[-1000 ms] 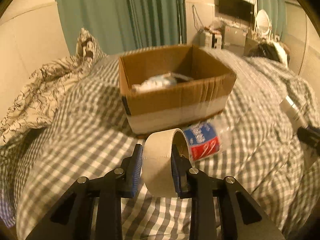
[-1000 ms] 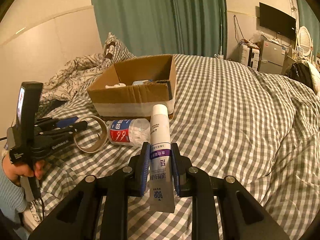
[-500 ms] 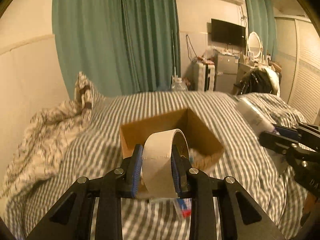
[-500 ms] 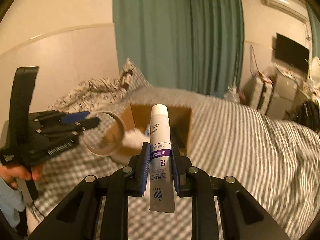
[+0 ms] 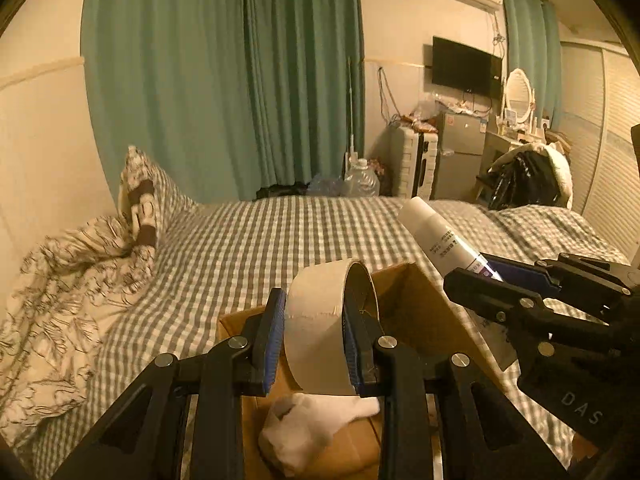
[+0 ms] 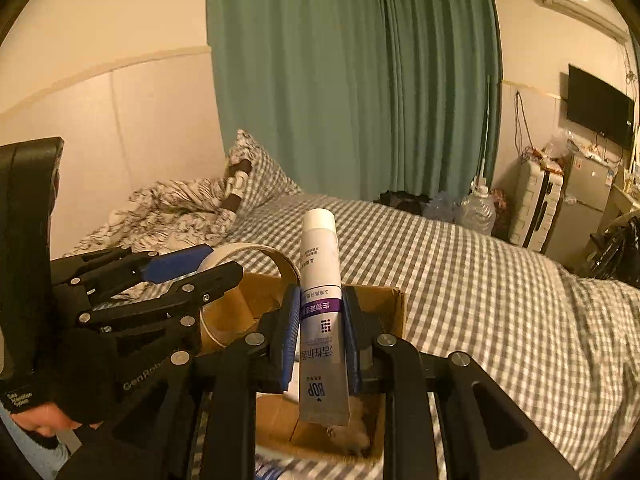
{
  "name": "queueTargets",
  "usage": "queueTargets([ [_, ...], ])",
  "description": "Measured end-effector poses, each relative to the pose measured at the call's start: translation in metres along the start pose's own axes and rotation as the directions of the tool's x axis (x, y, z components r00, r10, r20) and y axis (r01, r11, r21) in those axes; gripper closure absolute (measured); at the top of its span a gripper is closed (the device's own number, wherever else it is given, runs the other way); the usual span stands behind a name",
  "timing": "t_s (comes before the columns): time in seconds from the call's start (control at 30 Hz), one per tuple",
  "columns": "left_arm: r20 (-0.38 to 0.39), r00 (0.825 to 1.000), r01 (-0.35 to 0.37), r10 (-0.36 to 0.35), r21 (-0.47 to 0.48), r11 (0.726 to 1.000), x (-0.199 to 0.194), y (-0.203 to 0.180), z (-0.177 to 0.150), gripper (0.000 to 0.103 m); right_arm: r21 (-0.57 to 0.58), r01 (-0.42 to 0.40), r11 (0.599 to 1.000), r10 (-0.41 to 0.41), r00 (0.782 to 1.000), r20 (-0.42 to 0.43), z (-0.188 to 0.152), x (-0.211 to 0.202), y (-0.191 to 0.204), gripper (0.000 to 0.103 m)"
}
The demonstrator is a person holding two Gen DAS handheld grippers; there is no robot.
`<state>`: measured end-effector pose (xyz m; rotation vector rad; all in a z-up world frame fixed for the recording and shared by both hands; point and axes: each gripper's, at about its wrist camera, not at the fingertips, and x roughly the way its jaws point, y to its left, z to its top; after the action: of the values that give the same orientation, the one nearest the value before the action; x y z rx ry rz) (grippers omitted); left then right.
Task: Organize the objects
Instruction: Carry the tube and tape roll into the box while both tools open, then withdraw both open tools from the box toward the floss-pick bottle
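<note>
My left gripper (image 5: 314, 320) is shut on a roll of beige tape (image 5: 320, 344) and holds it above the open cardboard box (image 5: 440, 320). My right gripper (image 6: 320, 320) is shut on a white and purple tube (image 6: 322, 300), cap pointing away, also above the box (image 6: 394, 304). The right gripper and tube show in the left wrist view (image 5: 436, 236); the left gripper with the tape shows in the right wrist view (image 6: 248, 264). White crumpled material (image 5: 312, 428) lies inside the box.
The box sits on a bed with a grey checked cover (image 5: 260, 232). A patterned duvet (image 5: 60, 280) and a pillow (image 5: 144, 200) lie at the left. Green curtains (image 5: 224, 80), a suitcase and a small fridge (image 5: 460, 156) stand beyond the bed.
Both grippers have risen and moved forward from beside the box to over its open top, carrying the tape and the tube. The two grippers have come closer together.
</note>
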<state>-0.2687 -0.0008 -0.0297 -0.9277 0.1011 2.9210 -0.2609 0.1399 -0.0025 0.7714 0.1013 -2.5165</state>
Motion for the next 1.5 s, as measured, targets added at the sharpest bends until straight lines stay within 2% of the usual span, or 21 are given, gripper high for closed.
queueTargets([
  [0.2,-0.071,0.997,-0.019,0.022,0.031,0.999,0.042,0.001,-0.02,0.076,0.041,0.009,0.999,-0.006,0.998,-0.069,-0.014,0.056,-0.013,0.083],
  [0.33,-0.113,0.993,-0.02,0.023,0.031,0.999,0.053,0.0,-0.027,0.074,0.066,0.027,0.997,-0.021,0.995,-0.093,-0.022,0.068,-0.019,0.082],
  [0.4,-0.127,0.992,-0.021,0.026,0.038,0.999,0.052,0.0,-0.029,0.068,0.059,0.05,0.997,-0.045,0.995,-0.093,-0.022,0.065,-0.019,0.071],
  [0.43,-0.132,0.991,-0.024,0.029,0.039,0.999,0.05,0.0,-0.029,0.052,0.058,0.067,0.996,-0.062,0.994,-0.085,-0.022,0.059,-0.019,0.053],
  [0.47,-0.128,0.991,-0.031,0.036,0.036,0.999,0.046,0.0,-0.029,0.035,0.06,0.077,0.995,-0.072,0.994,-0.077,-0.021,0.051,-0.019,0.042],
  [0.5,-0.111,0.993,-0.037,0.04,0.029,0.999,0.038,0.0,-0.029,0.029,0.065,0.084,0.994,-0.08,0.995,-0.065,-0.019,0.041,-0.019,0.041],
  [0.57,-0.086,0.996,-0.03,0.031,0.017,0.999,0.024,-0.001,-0.027,0.026,0.073,0.089,0.993,-0.085,0.995,-0.049,-0.014,0.023,-0.019,0.04],
  [0.67,-0.062,0.998,-0.011,0.012,0.004,1.0,-0.002,-0.004,-0.023,0.024,0.061,0.116,0.991,-0.115,0.993,-0.015,-0.002,-0.014,-0.016,0.03],
  [0.7,-0.051,0.999,-0.005,0.005,0.003,1.0,-0.013,-0.005,-0.022,0.021,0.053,0.131,0.99,-0.131,0.991,0.005,0.003,-0.029,-0.014,0.028],
  [0.77,-0.026,1.0,0.0,0.0,0.009,1.0,-0.038,-0.006,-0.02,0.01,0.042,0.15,0.988,-0.152,0.987,0.046,0.012,-0.061,-0.01,0.023],
  [0.87,0.025,0.999,-0.021,0.02,0.01,1.0,-0.076,-0.004,-0.012,0.008,0.04,0.158,0.987,-0.161,0.982,0.103,0.022,-0.105,-0.001,0.011],
  [0.9,0.042,0.999,-0.028,0.028,-0.001,1.0,-0.09,-0.002,-0.009,0.005,0.039,0.158,0.987,-0.161,0.98,0.119,0.024,-0.117,0.002,0.009],
  [0.93,0.053,0.998,-0.029,0.029,-0.013,1.0,-0.1,0.002,-0.007,0.0,0.038,0.157,0.987,-0.161,0.977,0.139,0.025,-0.133,0.006,0.006],
  [1.0,0.088,0.996,-0.013,0.017,-0.042,0.999,-0.129,0.008,-0.003,0.0,0.035,0.152,0.988,-0.155,0.973,0.171,0.027,-0.156,0.014,0.0],
  [1.07,0.114,0.993,-0.006,0.013,-0.063,0.998,-0.15,0.013,0.001,0.0,0.022,0.149,0.989,-0.15,0.968,0.199,0.026,-0.182,0.022,0.0],
  [1.27,0.171,0.985,0.036,-0.022,-0.081,0.996,-0.206,0.015,0.0,0.0,-0.018,0.181,0.983,-0.172,0.957,0.235,0.019,-0.224,0.044,0.0],
  [1.37,0.177,0.984,0.038,-0.024,-0.079,0.996,-0.219,0.014,-0.014,0.0,-0.009,0.225,0.974,-0.217,0.95,0.227,0.006,-0.234,0.049,0.0],
  [1.5,0.149,0.988,0.058,-0.041,-0.108,0.993,-0.217,0.014,-0.048,0.0,0.002,0.263,0.965,-0.257,0.943,0.211,-0.029,-0.235,0.056,0.0],
])
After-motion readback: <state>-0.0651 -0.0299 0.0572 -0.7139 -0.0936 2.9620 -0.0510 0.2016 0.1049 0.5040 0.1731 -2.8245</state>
